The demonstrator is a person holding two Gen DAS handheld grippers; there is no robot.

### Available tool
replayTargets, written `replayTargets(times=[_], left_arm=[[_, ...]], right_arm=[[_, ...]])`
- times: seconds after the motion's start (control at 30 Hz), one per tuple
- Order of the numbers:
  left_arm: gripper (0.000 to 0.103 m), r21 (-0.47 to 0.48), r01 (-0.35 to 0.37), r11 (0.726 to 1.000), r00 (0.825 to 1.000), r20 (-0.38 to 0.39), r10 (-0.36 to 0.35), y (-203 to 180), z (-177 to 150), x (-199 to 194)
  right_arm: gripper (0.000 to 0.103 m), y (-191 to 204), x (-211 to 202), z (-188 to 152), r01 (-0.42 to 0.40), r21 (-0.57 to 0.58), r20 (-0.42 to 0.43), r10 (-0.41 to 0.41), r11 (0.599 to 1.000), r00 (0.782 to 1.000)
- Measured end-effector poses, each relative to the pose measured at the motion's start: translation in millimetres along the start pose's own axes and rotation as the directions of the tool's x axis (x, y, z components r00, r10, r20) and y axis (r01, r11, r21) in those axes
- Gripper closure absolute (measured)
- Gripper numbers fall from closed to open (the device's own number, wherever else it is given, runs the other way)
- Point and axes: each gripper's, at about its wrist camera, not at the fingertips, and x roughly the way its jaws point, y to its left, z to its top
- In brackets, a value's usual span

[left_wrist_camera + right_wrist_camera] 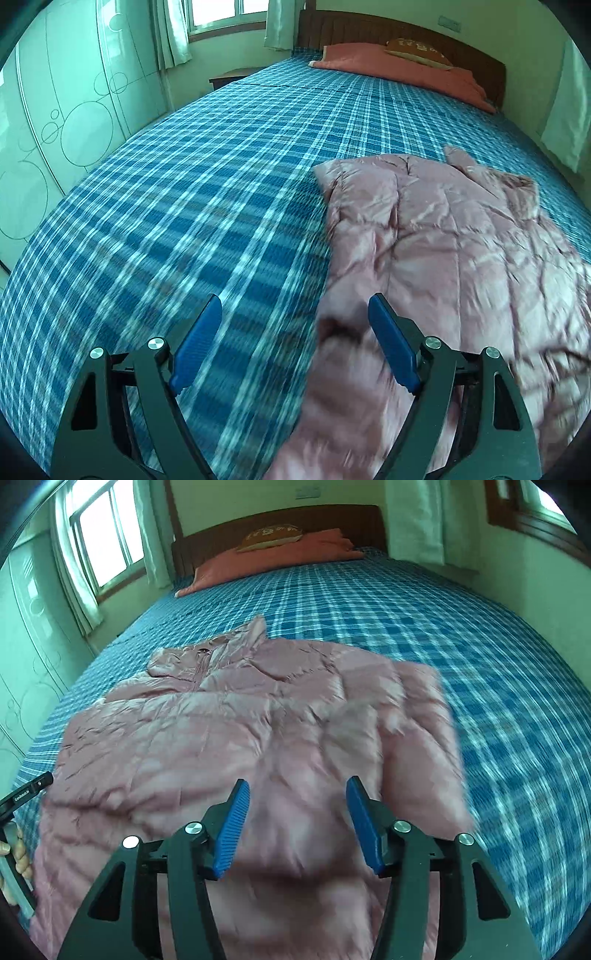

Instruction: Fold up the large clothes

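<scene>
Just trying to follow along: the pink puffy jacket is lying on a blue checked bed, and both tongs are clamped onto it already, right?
Not quite. The pink jacket does lie on the blue checked bed, but neither pair of tongs is clamped: the right wrist view shows the right tongs open above it, and the left wrist view shows the left tongs open too.
</scene>
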Motion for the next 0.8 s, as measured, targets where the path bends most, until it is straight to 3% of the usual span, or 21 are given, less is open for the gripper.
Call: replayTargets(times=[0.3, 0.43, 0.6, 0.77, 0.8], left_arm=[[0.022, -0.147, 0.088, 0.985, 0.993, -0.061, -0.098, 90, -100, -81], [0.022, -0.235, 0.124, 0.964, 0.984, -0.094, -0.15, 122, -148, -108], [0.022, -0.382, 0.178, 0.907, 0.963, -0.122, -0.241, 151, -201, -131], [0.022, -0.458, 0.235, 0.857, 0.95, -0.079, -0.303, 163, -236, -155], [0.022, -0.486, 0.263, 0.834, 0.938, -0.074, -0.339, 165, -243, -160]], right_arm=[[0.047, -104, -94, -112, 0.101, 0.156, -0.09, -0.088, 0.983, 0.992], [0.047, -136, -124, -157, 0.041, 0.287, -0.119, -0.007, 0.957, 0.993], [0.047, -144, -150, -202, -0.053, 0.373, -0.106, 0.1, 0.926, 0.989], [0.047, -141, -164, -230, -0.131, 0.432, -0.089, 0.187, 0.892, 0.978], [0.047, -140, -167, -237, -0.156, 0.457, -0.08, 0.215, 0.876, 0.973]])
